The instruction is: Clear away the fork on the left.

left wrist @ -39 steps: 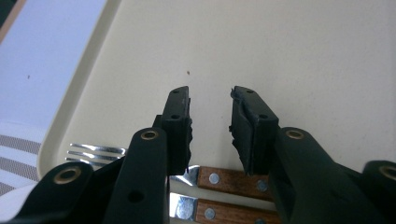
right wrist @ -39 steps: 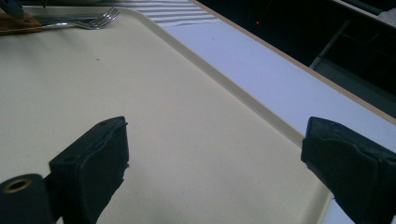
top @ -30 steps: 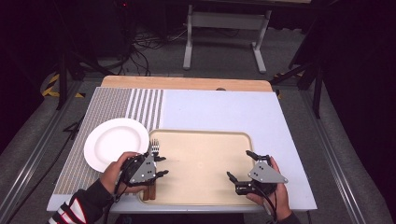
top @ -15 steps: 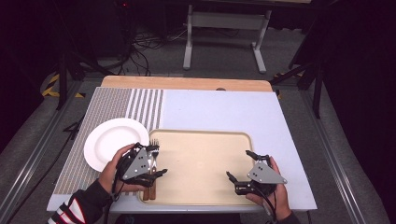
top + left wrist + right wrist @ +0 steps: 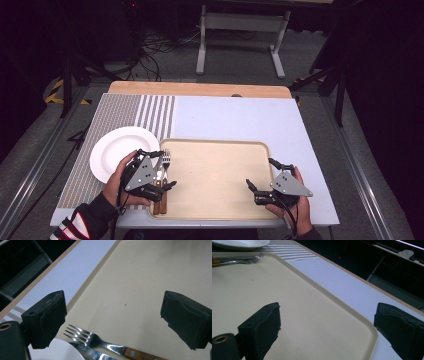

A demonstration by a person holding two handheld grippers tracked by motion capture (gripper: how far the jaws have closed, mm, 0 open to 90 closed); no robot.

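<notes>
L hand-held gripper (image 5: 162,169) wide open over fork (image 5: 100,342), empty

The surface (image 5: 235,117) is evenly lit from overhead while the room around it sits dark. Soft shadows only. In both gripper views, the near black jaws blur; the fork (image 5: 100,341) glints.
</notes>
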